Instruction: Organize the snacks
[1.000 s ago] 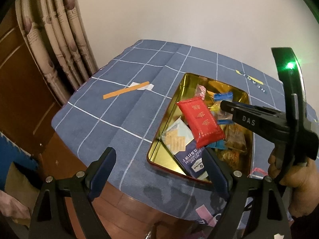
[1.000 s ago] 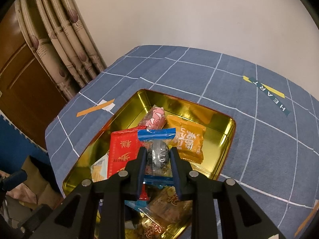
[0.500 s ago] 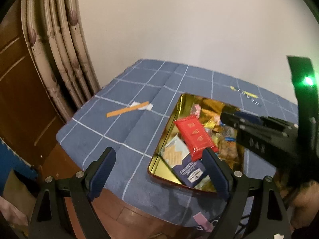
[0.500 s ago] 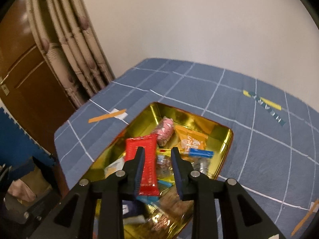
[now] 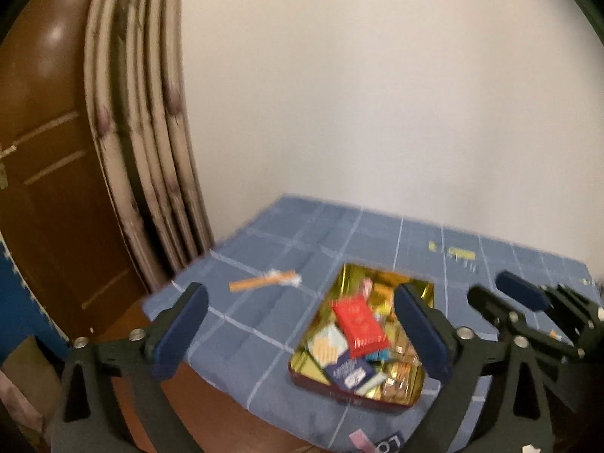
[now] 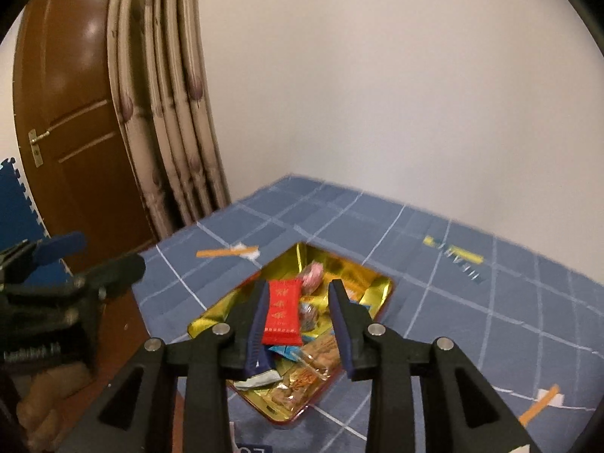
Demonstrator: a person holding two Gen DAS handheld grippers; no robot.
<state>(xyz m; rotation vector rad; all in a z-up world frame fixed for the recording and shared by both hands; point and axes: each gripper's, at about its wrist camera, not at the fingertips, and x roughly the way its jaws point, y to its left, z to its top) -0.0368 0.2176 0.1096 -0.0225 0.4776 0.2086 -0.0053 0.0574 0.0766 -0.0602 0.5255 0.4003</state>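
A gold tin with a red outer rim sits on the blue checked tablecloth, full of wrapped snacks. A red packet lies on top, with a pink candy behind it and a blue-and-white packet at the near end. My left gripper hovers high and back from the tin, its jaws opening wide with nothing between them. My right gripper also hangs above the tin's near end. Its jaws are opening and hold nothing; the snacks lie well below. Each gripper shows in the other's view.
Orange tape strips and a yellow label lie flat on the cloth. A curtain and a brown door stand left of the table. The table's near-left edge drops to the floor. A person's hand holds the left gripper.
The right gripper has let go of a clear candy with blue ends, which now lies in the tin. Both grippers have risen and drawn back, and their jaws have spread.
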